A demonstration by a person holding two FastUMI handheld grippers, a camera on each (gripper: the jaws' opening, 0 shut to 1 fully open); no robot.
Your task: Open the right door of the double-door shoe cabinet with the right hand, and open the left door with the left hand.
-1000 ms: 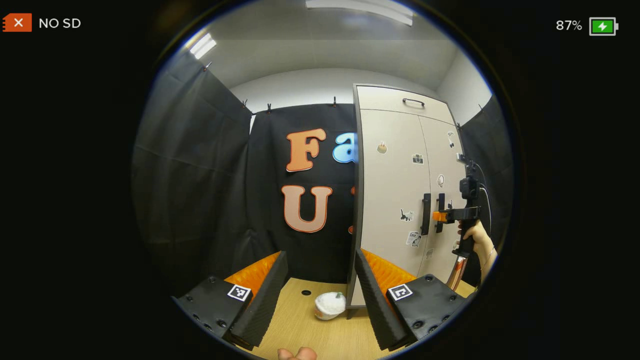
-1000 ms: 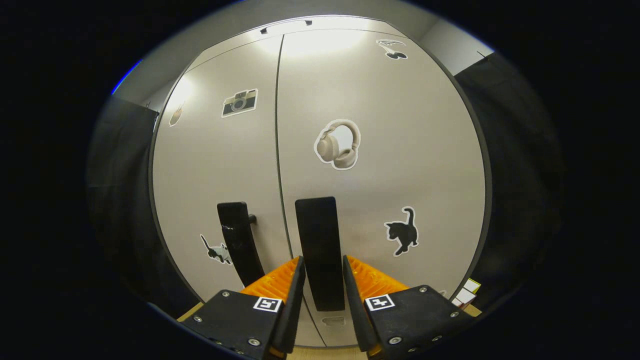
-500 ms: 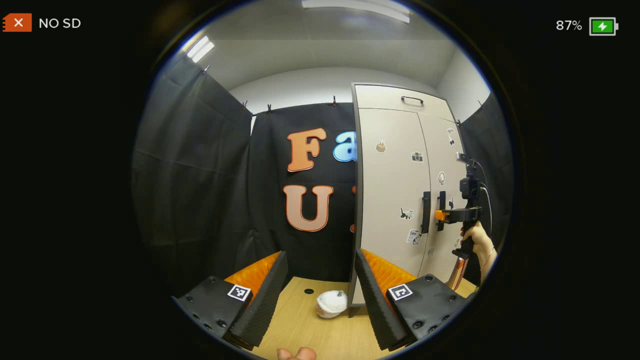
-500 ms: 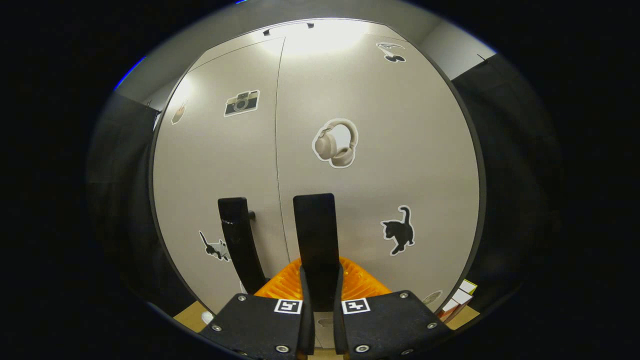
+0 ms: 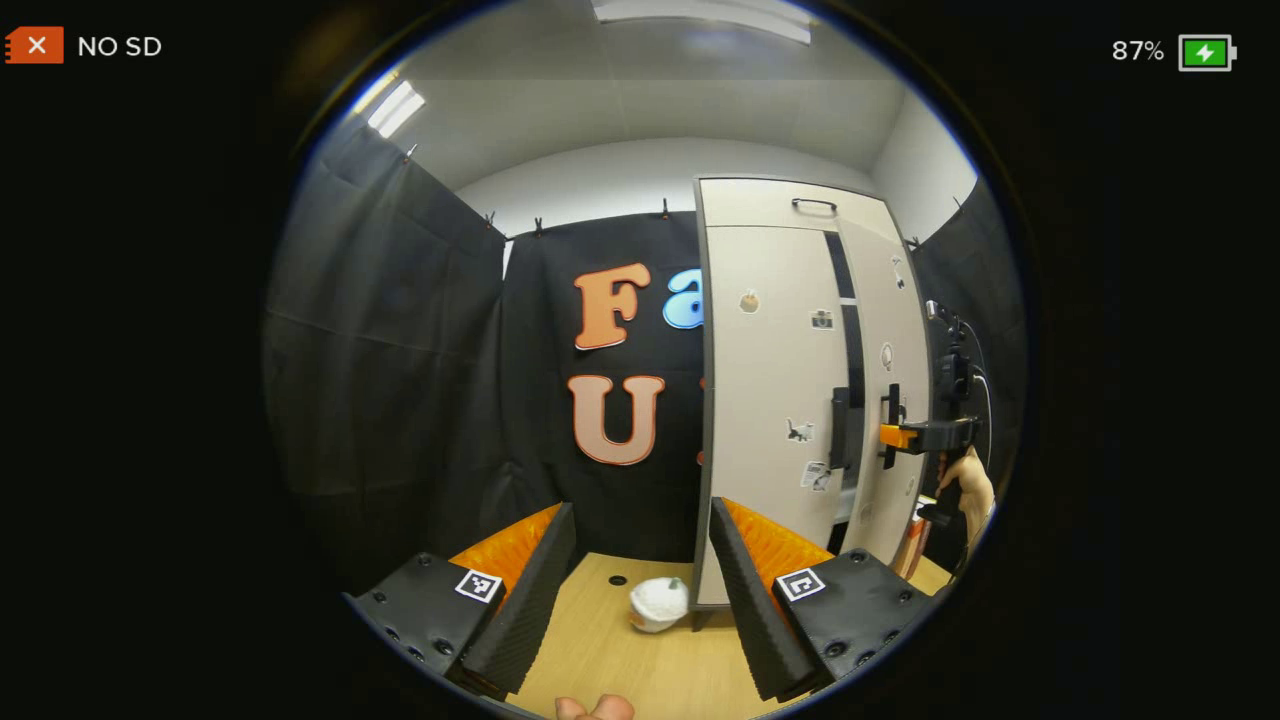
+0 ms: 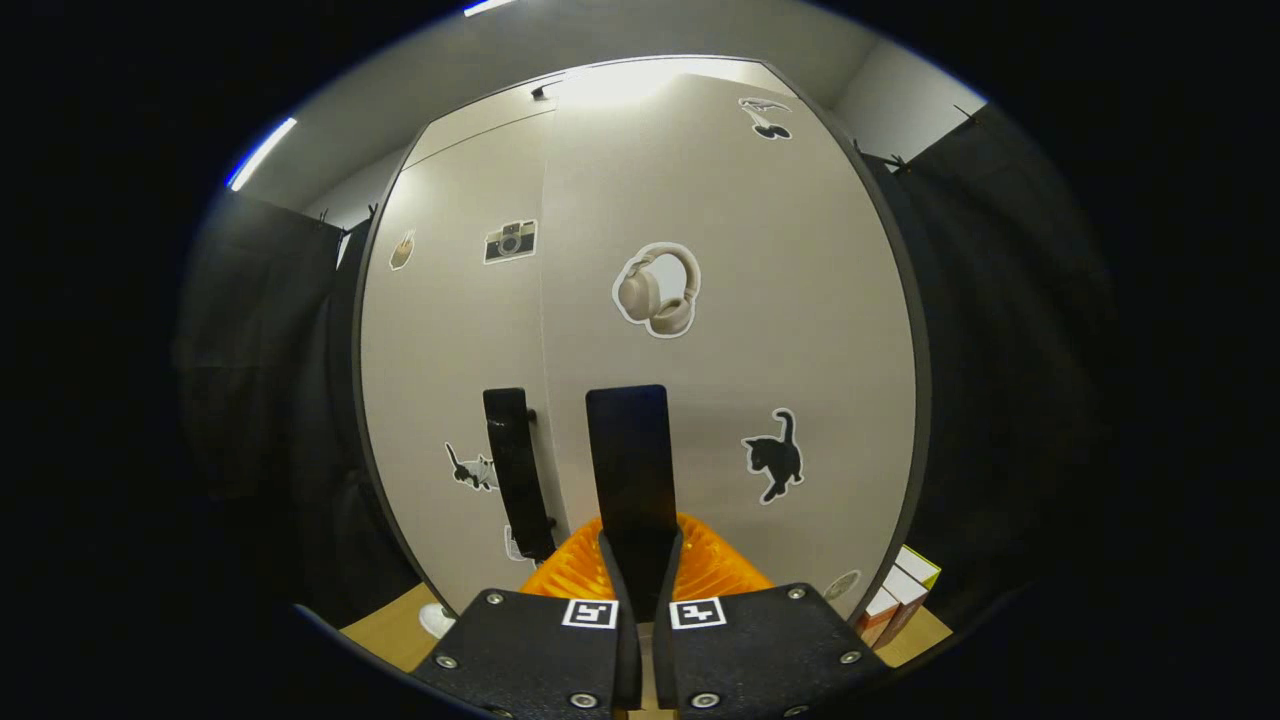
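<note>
The tall beige shoe cabinet (image 5: 760,205) stands at the right in the left gripper view. Its right door (image 6: 740,330) is swung slightly outward, with a dark gap (image 5: 848,330) between it and the left door (image 5: 765,400). My right gripper (image 6: 642,548) is shut on the right door's black handle (image 6: 628,450); it also appears far off as the right gripper (image 5: 905,436), held by a hand (image 5: 968,490). The left door's handle (image 6: 515,470) is free. My left gripper (image 5: 640,512) is open and empty, well short of the cabinet.
A white round object (image 5: 658,603) lies on the wooden floor (image 5: 600,660) by the cabinet's left foot. Small boxes (image 6: 900,592) stand at the cabinet's right foot. Black cloth walls surround the booth.
My right gripper closed on the right door's handle and drew the door outward, showing a dark gap between the doors. The left gripper stayed open and nearly still.
</note>
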